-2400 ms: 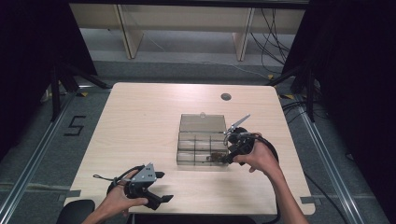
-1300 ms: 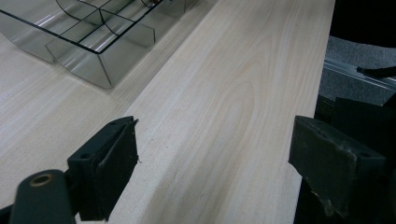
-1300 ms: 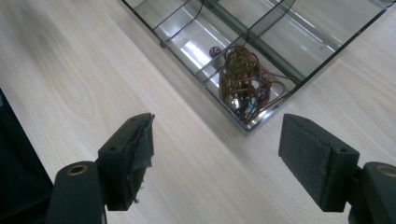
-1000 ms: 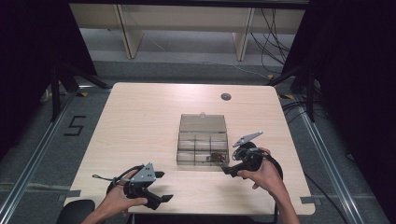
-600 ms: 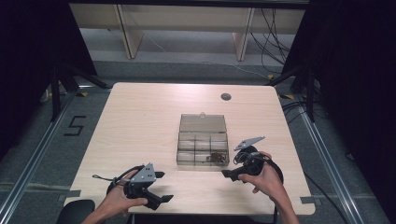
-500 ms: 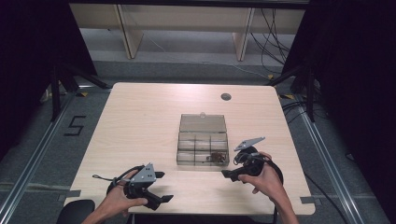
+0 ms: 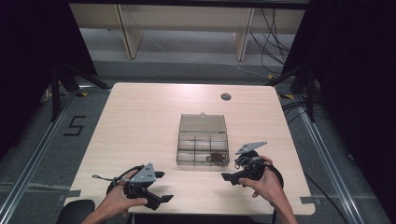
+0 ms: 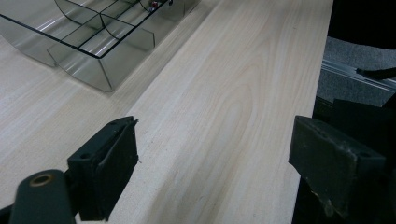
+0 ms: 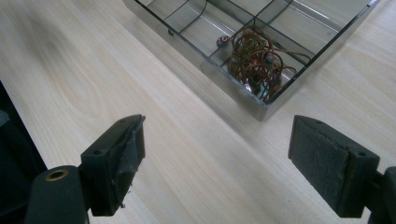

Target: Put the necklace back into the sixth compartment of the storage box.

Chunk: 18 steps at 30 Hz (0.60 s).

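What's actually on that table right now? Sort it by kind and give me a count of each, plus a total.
Clear compartment box, lid open: 1
Tangle of brown cord with beads, in a corner compartment: 1
Loose bead, in the next compartment: 1
Hand-held grippers, left gripper and right gripper, both open and empty: 2
Round grommet hole in the table: 1
Total: 6
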Each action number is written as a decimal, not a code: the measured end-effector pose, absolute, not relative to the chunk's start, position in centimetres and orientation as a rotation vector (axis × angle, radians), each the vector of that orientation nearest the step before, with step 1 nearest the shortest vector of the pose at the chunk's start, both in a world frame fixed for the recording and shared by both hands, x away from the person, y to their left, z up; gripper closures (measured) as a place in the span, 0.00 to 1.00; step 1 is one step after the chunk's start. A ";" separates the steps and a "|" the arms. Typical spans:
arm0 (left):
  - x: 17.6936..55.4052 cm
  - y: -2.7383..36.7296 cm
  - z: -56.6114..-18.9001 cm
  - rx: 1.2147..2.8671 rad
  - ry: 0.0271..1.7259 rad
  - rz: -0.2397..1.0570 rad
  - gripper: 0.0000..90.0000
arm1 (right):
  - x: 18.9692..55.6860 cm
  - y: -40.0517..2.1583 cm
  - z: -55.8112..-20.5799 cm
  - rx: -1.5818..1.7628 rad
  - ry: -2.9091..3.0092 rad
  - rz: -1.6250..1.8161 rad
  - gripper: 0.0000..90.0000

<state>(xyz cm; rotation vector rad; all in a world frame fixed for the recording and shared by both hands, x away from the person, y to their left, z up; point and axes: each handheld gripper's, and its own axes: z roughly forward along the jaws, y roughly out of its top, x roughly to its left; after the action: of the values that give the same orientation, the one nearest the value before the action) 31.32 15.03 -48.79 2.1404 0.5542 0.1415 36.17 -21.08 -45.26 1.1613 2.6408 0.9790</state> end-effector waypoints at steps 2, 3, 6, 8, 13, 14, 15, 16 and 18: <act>31.4 15.1 -48.8 2.146 0.549 0.144 0.17 | 35.9 -21.1 -45.3 1.210 2.641 0.955 0.21; 31.4 15.1 -48.8 2.147 0.548 0.145 0.17 | 35.9 -21.1 -45.3 1.213 2.640 0.954 0.21; 31.3 15.1 -48.8 2.141 0.551 0.140 0.17 | 35.8 -21.1 -45.5 1.183 2.644 0.981 0.21; 31.3 15.0 -48.7 2.137 0.553 0.140 0.17 | 35.7 -21.2 -45.6 1.165 2.639 0.993 0.21; 31.5 15.1 -48.7 2.156 0.511 0.159 0.17 | 35.5 -21.4 -45.6 1.171 2.614 1.010 0.22; 31.5 15.1 -48.7 2.156 0.511 0.158 0.17 | 35.4 -21.4 -45.6 1.176 2.606 1.016 0.22; 31.4 15.1 -48.7 2.142 0.537 0.147 0.17 | 35.4 -21.4 -45.8 1.173 2.594 1.036 0.22; 31.3 15.0 -48.8 2.139 0.553 0.140 0.17 | 35.4 -21.4 -45.8 1.180 2.591 1.036 0.22; 31.5 15.1 -48.7 2.146 0.523 0.153 0.17 | 35.3 -21.6 -45.8 1.159 2.606 1.012 0.22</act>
<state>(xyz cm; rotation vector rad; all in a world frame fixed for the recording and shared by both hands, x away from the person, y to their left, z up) 31.45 15.07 -48.72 2.1459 0.5231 0.1531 35.32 -21.56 -45.76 1.1593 2.6062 1.0121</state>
